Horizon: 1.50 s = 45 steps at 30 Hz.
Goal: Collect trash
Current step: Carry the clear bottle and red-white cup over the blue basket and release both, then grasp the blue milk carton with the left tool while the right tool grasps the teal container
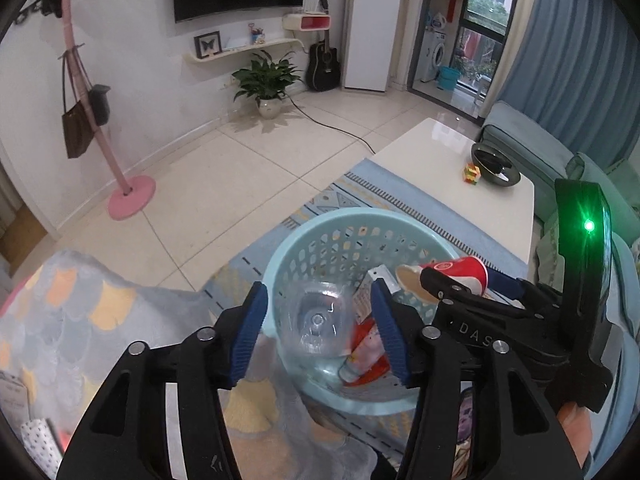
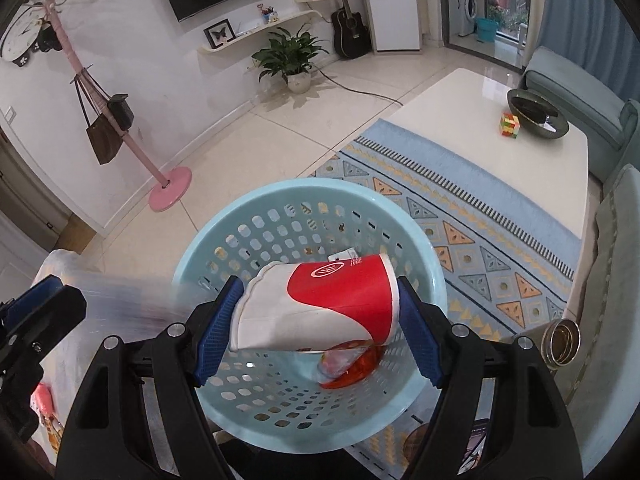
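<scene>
Basket (image 2: 208, 248) holds wrapper (image 2: 348, 364); right tool (image 2: 320, 320) clamps cup (image 2: 320, 304); left tool (image 1: 318, 328) open, bottle (image 1: 316, 320) loose.

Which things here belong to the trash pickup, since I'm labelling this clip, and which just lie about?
Job:
light blue perforated plastic basket
red-and-white paper cup
clear plastic bottle
red snack wrapper

Lying about:
colourful puzzle cube
dark round bowl
potted green plant
black guitar

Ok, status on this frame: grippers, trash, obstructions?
Left gripper open, clear bottle loose between its pads. Right gripper shut on paper cup. Both over blue basket, wrapper already inside. Nothing in the way.
</scene>
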Motion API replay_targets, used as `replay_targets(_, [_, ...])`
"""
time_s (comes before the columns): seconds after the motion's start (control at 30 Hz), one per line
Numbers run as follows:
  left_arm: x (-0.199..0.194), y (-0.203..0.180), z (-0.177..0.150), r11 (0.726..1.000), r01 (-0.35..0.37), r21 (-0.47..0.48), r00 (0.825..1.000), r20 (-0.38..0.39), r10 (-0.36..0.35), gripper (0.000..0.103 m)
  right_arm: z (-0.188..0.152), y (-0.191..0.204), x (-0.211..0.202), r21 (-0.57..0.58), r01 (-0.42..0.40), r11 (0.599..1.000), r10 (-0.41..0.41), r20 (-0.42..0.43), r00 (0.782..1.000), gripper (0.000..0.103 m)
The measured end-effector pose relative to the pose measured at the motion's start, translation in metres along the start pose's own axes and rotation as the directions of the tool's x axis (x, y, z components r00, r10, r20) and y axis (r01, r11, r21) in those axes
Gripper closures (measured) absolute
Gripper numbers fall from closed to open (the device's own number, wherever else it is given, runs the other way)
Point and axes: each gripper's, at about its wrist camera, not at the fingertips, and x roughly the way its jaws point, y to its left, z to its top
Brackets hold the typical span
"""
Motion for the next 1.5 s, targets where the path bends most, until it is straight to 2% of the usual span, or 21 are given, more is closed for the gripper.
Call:
replay_targets(0.1, [-0.010, 0.003, -0.002, 1.000, -0.003, -0.002, 1.000, 0.017, 0.003, 0.045, -0.002, -0.001, -0.003, -0.001, -0.008, 1.000, 0.008, -0.001, 1.000, 0.031])
replay_targets(0.33, [-0.041, 0.008, -0.013, 1.000, -0.012, -0.008, 0.998, 0.065, 0.012, 0.044, -0.006, 0.011, -0.020, -0.032, -0.022, 0.999, 0.023, 0.019, 1.000, 0.030])
replay_targets(0.4, [-0.051, 0.013, -0.016, 1.000, -0.014, -0.016, 0.997, 0.078, 0.015, 0.043, -0.006, 0.013, -0.024, -0.029, -0.038, 0.999, 0.038, 0.018, 0.999, 0.023])
replay_targets(0.47, [-0.061, 0.018, -0.021, 0.999, -0.023, -0.023, 0.995, 0.093, 0.025, 0.041, -0.007, 0.014, -0.028, -0.020, -0.031, 0.999, 0.032, 0.024, 0.999, 0.021])
replay_targets(0.63, [-0.091, 0.039, -0.038, 0.997, -0.037, -0.069, 0.990, 0.137, 0.046, 0.039, -0.011, 0.026, -0.044, -0.040, -0.050, 0.998, 0.051, 0.037, 0.998, 0.021])
replay_targets(0.83, [-0.131, 0.069, -0.064, 0.987, -0.047, -0.153, 0.980, 0.186, 0.076, 0.039, -0.021, 0.067, -0.085, -0.145, -0.091, 0.985, 0.106, 0.097, 0.990, 0.021])
replay_targets(1.03, [-0.175, 0.119, -0.087, 0.965, -0.116, -0.236, 0.959, 0.228, 0.171, 0.036, -0.043, 0.126, -0.121, -0.282, -0.165, 0.945, 0.205, 0.118, 0.972, 0.021])
replay_targets(1.17, [-0.202, 0.158, -0.105, 0.940, -0.180, -0.290, 0.940, 0.230, 0.252, 0.033, -0.069, 0.167, -0.138, -0.371, -0.220, 0.902, 0.274, 0.098, 0.957, 0.021])
replay_targets(1.23, [-0.212, 0.181, -0.115, 0.923, -0.213, -0.321, 0.931, 0.221, 0.292, 0.032, -0.082, 0.184, -0.143, -0.400, -0.243, 0.884, 0.298, 0.081, 0.951, 0.021])
replay_targets(1.5, [-0.214, 0.254, -0.146, 0.871, -0.314, -0.378, 0.917, 0.118, 0.382, 0.031, -0.146, 0.225, -0.144, -0.446, -0.373, 0.814, 0.387, -0.063, 0.920, 0.022])
